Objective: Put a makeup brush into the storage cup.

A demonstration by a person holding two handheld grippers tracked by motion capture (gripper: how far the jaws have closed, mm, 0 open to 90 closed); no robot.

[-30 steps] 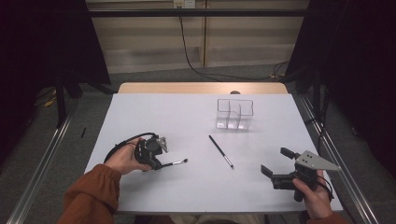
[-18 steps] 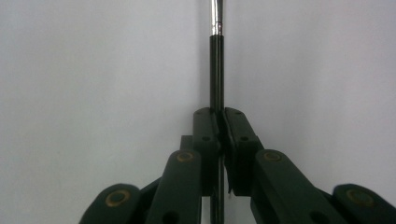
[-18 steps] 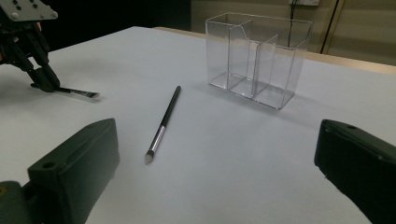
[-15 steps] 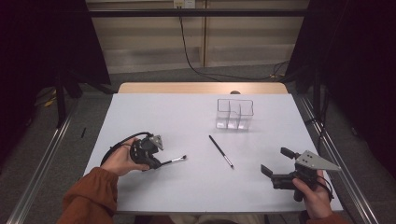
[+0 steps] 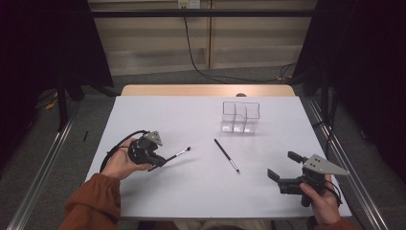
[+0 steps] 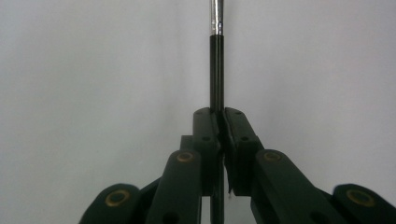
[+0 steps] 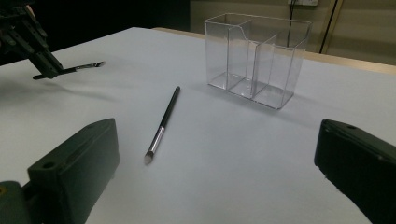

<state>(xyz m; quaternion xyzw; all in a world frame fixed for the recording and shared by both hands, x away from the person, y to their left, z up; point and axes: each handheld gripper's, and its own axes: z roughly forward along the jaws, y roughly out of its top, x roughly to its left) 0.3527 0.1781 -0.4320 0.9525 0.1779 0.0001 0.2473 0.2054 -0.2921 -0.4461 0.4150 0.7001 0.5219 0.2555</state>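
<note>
High view: the left claw (image 5: 160,160), lower left of the frame, has drawn back toward the desk (image 5: 191,120) edge, clamped on a brush (image 5: 178,154). Likely a lift toward the holder (image 5: 241,116).

Left gripper view: its jaws pinch the brush's handle.

Right gripper view: the right claw (image 7: 215,158) gapes; a second brush (image 7: 162,125) lies mid-frame.
</note>
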